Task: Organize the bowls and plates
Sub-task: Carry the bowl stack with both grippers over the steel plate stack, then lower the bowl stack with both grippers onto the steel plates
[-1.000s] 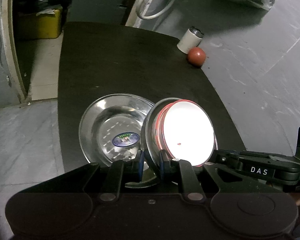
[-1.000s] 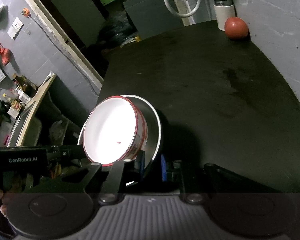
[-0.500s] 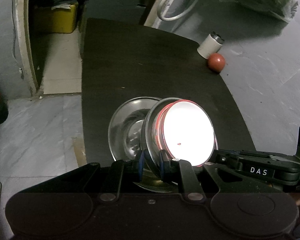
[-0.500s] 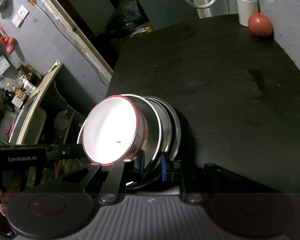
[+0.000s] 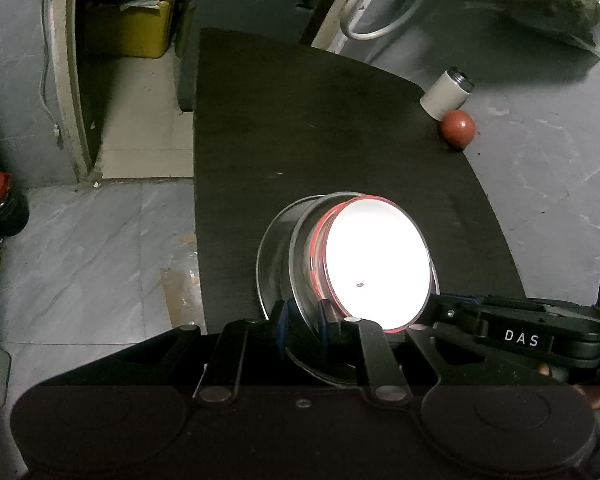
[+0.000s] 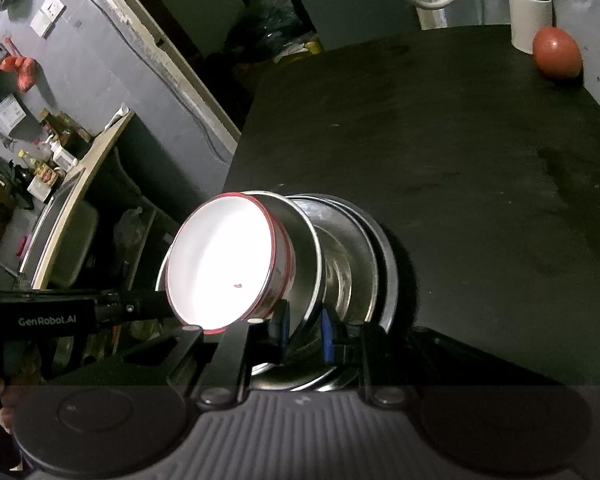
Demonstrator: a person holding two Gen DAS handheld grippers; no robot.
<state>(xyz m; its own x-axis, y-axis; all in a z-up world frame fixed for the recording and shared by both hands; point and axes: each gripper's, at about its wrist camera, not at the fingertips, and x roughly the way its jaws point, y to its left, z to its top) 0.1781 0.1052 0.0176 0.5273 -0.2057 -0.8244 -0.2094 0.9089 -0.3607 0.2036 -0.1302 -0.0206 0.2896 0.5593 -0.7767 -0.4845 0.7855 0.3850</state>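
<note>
Jaws of both grippers, left (image 5: 303, 322) and right (image 6: 305, 330), clamp the steel bowl (image 6: 306, 256) rim; a white bowl (image 5: 376, 266) nests inside. Ball (image 5: 457, 129) sits at two o'clock on the worktop (image 5: 300, 120).

Each camera rides on its own tongs and looks steeply down along the fingers, close over the near edge of the dark table (image 5: 300, 132). The left view faces the far right corner from the left; the right view looks in from the opposite side. Both share the white bowl (image 5: 376, 264) nested in steel dishes — and the red ball (image 6: 557, 58) by the far corner.
</note>
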